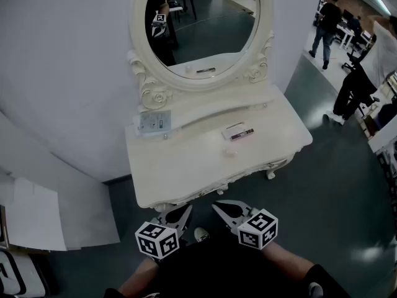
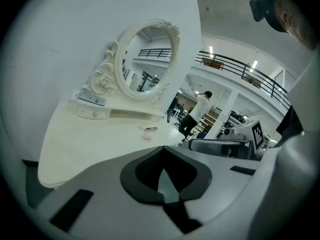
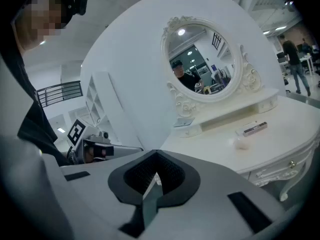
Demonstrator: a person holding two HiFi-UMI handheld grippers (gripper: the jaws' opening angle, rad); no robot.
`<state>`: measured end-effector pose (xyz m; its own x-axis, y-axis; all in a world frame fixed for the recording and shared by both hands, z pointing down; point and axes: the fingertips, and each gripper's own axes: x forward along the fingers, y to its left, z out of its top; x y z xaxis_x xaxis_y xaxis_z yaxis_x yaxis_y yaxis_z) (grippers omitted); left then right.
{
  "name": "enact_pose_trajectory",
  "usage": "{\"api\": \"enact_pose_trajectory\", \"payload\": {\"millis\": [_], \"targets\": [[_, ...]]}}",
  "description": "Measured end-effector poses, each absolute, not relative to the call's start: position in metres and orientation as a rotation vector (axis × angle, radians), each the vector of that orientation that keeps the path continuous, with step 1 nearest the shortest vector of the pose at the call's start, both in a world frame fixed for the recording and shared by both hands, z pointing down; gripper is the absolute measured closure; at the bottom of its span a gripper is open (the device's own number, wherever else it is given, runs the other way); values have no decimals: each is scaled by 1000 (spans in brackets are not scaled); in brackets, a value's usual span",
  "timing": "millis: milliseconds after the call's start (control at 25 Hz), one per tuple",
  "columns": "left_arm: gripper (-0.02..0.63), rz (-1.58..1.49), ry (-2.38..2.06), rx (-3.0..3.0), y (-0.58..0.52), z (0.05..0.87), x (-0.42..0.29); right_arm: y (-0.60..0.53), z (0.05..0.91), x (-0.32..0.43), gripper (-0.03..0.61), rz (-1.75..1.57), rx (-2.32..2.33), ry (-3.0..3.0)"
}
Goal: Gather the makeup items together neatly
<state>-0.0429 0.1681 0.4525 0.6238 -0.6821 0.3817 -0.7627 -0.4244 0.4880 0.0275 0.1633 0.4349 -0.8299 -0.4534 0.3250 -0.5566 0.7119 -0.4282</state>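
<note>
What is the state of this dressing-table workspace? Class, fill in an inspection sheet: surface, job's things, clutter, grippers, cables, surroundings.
Surface: white dressing table with oval mirror; mostly bare.
Job's things: slim makeup case and small pale round item lie close together mid-table; flat grey pack lies on the raised shelf at the left.
Clutter: nothing seen.
Grippers: left gripper and right gripper are both shut and empty, short of the table's front edge.
Cables: nothing seen.
Surroundings: white wall, grey floor, people standing far off at the right.
</note>
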Motion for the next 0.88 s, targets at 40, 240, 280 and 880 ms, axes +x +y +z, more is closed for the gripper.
{"api": "enact_pose_trajectory", "payload": {"millis": [40,240,280,880], "targets": [[604,165,-1126,2210,167,452,-43,162,435,27,549,776,811,-2721],[604,160,-1121,2206,162,454,-44,157,436,24,549,766,798,-2716],[604,159,-1121,2204,161,454,-44,157,436,23,549,764,795,-2716],[604,151,-1125,2181,142,456,-28,123,438,56,548,800,852,-2709]]}}
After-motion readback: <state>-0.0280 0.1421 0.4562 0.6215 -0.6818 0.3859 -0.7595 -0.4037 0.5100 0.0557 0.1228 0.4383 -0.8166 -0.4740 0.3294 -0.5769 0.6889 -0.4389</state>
